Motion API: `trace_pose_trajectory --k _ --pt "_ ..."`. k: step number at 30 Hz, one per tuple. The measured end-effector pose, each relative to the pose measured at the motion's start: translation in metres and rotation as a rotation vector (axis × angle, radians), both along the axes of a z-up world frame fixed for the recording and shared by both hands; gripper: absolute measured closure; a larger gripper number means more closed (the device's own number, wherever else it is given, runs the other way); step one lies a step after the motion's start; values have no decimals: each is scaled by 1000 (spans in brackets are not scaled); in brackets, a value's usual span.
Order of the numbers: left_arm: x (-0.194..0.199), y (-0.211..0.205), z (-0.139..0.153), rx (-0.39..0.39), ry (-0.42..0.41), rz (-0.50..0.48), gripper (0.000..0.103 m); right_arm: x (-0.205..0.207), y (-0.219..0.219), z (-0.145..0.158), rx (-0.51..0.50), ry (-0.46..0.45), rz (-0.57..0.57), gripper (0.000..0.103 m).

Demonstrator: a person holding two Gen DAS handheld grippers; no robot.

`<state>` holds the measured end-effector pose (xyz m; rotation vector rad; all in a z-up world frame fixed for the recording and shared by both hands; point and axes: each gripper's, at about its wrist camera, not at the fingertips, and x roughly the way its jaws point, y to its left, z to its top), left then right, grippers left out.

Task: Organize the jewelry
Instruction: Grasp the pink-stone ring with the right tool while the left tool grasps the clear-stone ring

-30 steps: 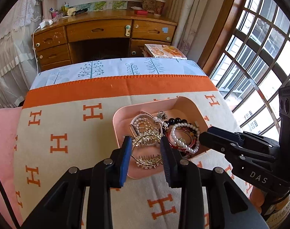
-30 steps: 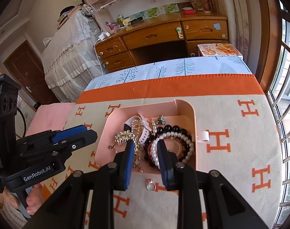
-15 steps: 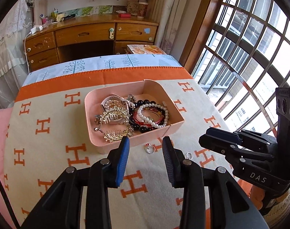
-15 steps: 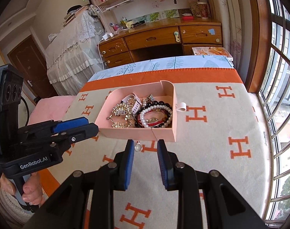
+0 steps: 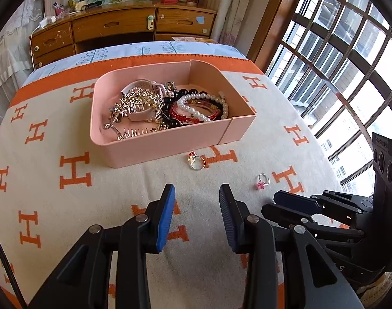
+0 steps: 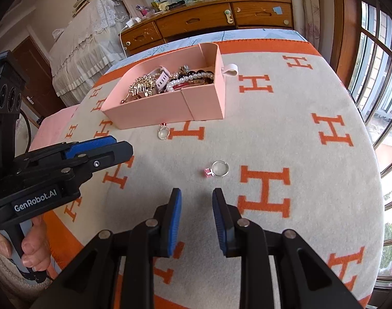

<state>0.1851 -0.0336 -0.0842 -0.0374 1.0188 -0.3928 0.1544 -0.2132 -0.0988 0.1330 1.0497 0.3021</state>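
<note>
A pink tray (image 5: 170, 143) (image 6: 154, 108) on the blanket holds gold hair combs (image 5: 134, 103), a pearl bracelet (image 5: 196, 109), red and black bracelets and a pale watch. A silver ring with a red stone (image 5: 196, 162) (image 6: 163, 131) lies just in front of the tray. A silver ring with a pink stone (image 5: 262, 181) (image 6: 217, 168) lies nearer, just ahead of my right gripper (image 6: 196, 197). My left gripper (image 5: 197, 194) is open and empty, back from the tray. My right gripper is open and empty too.
The cream blanket with orange H marks (image 5: 74, 170) covers the table, with an orange band at the far side. A wooden desk (image 5: 134, 23) stands beyond. A window (image 5: 345, 59) is at the right. A white tab (image 6: 230, 69) lies behind the tray.
Both grippers have pulled back from over the tray toward the near edge. The two rings on the blanket have come into view.
</note>
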Motion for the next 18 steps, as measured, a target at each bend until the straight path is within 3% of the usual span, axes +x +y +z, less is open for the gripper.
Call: trace_pose_trajectory --k 9,13,15,18 --pt "10 2 -12 -27 16 11 69 16 9 -4 -50 -66 -31 78" --pt "15 3 -17 -38 23 19 69 18 20 -4 -141 -105 -4 78" --pt "19 3 -20 -44 34 27 69 16 26 -5 -209 -132 4 88" --pt "24 0 -25 -59 51 32 69 14 25 -6 -225 -146 10 88"
